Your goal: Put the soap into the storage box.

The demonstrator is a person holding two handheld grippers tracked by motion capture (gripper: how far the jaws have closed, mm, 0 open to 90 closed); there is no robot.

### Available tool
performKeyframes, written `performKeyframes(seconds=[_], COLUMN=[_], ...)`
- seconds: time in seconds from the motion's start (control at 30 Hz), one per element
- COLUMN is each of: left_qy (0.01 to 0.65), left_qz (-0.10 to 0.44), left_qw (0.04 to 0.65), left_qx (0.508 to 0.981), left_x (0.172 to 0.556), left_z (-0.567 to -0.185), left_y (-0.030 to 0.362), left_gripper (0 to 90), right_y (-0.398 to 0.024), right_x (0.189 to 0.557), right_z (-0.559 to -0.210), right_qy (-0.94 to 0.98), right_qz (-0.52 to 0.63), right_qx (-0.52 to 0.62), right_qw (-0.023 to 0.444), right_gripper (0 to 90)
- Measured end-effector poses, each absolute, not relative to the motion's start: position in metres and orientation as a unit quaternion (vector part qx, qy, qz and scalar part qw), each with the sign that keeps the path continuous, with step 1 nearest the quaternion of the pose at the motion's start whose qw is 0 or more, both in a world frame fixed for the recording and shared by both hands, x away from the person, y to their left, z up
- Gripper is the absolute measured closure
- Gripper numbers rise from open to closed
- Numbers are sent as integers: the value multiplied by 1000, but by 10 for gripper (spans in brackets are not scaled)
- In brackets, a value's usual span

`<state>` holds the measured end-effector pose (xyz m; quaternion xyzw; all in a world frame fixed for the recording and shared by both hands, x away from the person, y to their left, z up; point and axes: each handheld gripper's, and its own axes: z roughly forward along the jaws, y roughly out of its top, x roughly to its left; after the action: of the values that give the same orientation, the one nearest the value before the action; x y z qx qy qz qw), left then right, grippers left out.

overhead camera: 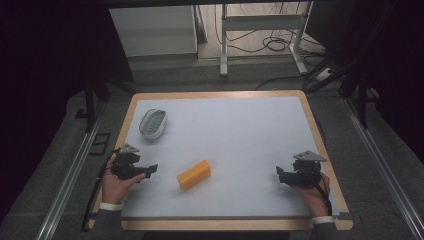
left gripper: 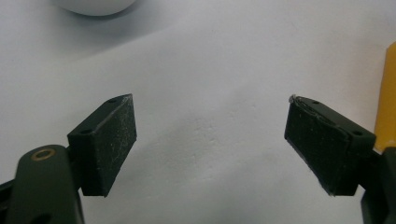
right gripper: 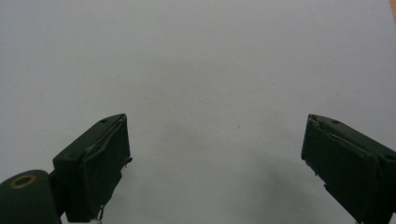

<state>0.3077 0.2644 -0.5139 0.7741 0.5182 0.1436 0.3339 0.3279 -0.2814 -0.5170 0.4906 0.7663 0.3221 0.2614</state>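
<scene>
A yellow rectangular block (overhead camera: 194,174) lies on the white mat (overhead camera: 235,135), front and a little left of centre. Just left of it rests my left gripper (overhead camera: 149,170), held low over the mat and pointing right toward the block. In the left gripper view its jaws stand wide apart (left gripper: 210,140) with bare mat between them, and the block's yellow edge (left gripper: 385,98) sits beyond the right jaw. My right gripper (overhead camera: 280,173) is at the front right, pointing left. Its jaws are also wide open (right gripper: 215,158) over bare mat.
A small oval dish (overhead camera: 152,123) with a ribbed green inside sits at the back left of the mat; its white rim (left gripper: 95,5) edges the left gripper view. The mat lies on a wooden-framed table (overhead camera: 315,125). Desk legs and cables stand behind.
</scene>
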Motion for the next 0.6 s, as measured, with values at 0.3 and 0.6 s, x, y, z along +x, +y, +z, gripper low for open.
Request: performKeyframes(seconds=[0.3, 0.6], left_qy=[520, 519], left_qz=[145, 147], left_qw=[335, 338], left_qx=[772, 771], left_x=[311, 310], left_z=[-514, -512], left_y=[266, 267], left_gripper=[167, 166], right_y=[-284, -287], right_x=[322, 319], right_z=[-513, -512], right_qy=[756, 750], right_qz=[331, 333], right_qx=[494, 501], right_qw=[273, 273], right_gripper=[83, 84])
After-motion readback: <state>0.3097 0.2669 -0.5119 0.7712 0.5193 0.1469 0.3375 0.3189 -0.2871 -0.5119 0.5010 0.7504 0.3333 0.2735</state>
